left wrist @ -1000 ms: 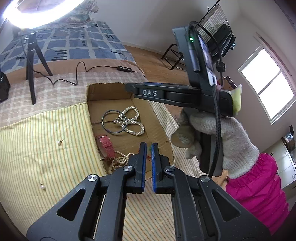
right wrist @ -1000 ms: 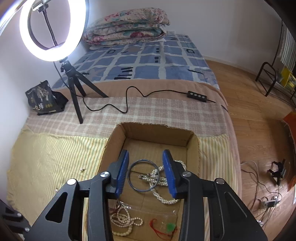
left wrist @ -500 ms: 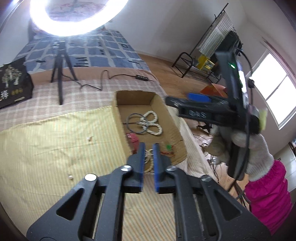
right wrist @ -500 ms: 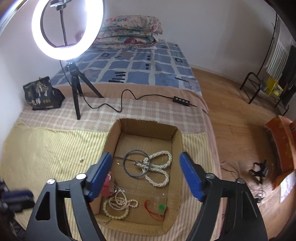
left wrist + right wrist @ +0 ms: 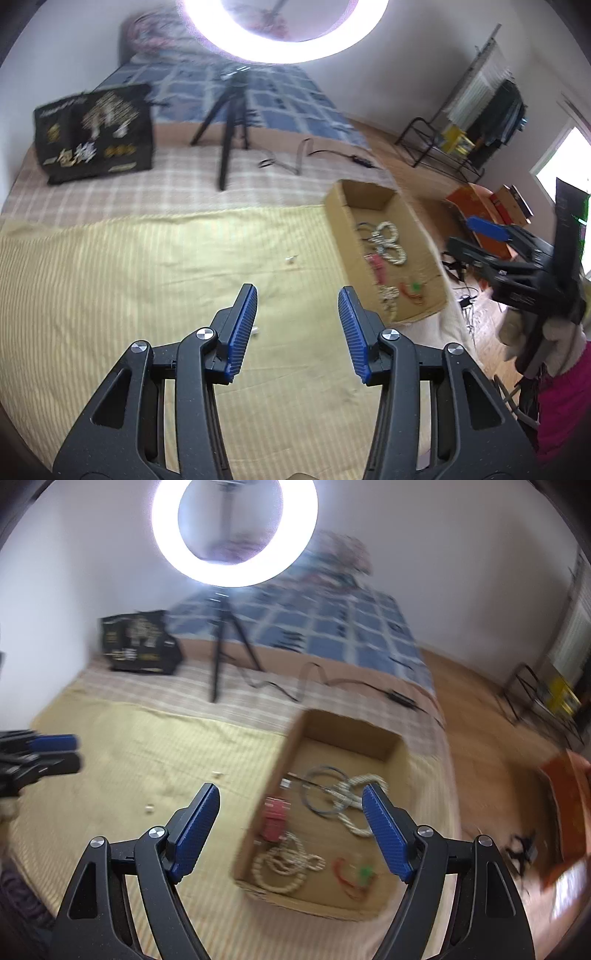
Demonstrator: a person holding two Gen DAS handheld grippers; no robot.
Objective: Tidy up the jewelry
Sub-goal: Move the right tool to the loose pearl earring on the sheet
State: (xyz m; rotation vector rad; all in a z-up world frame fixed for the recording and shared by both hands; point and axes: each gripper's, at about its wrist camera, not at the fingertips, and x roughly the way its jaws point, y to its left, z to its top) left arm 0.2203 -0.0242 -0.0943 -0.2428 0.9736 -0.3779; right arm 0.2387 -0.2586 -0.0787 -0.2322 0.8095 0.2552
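The left gripper (image 5: pixel 297 295) hangs above the yellow striped cloth (image 5: pixel 129 280), its blue pads spread wide with nothing between them; it points toward the far edge of the bed, with a small earring (image 5: pixel 291 259) lying on the cloth ahead of it and another pale piece (image 5: pixel 255 331) just beside its left finger. To the right, the cardboard box (image 5: pixel 347 725) sits at the cloth's right edge. Inside it lie a dark ring bangle (image 5: pixel 325 790) and a looped pearl strand (image 5: pixel 354 801) touching each other near the far end, a red watch (image 5: pixel 275 814) against the left wall, a beaded necklace (image 5: pixel 284 864) at the near left corner, and a red cord with a green bead (image 5: pixel 354 877) at the near right. The right gripper (image 5: pixel 291 830) hovers over the box's near left part, fingers also parted wide and holding nothing. Both views are blurred.
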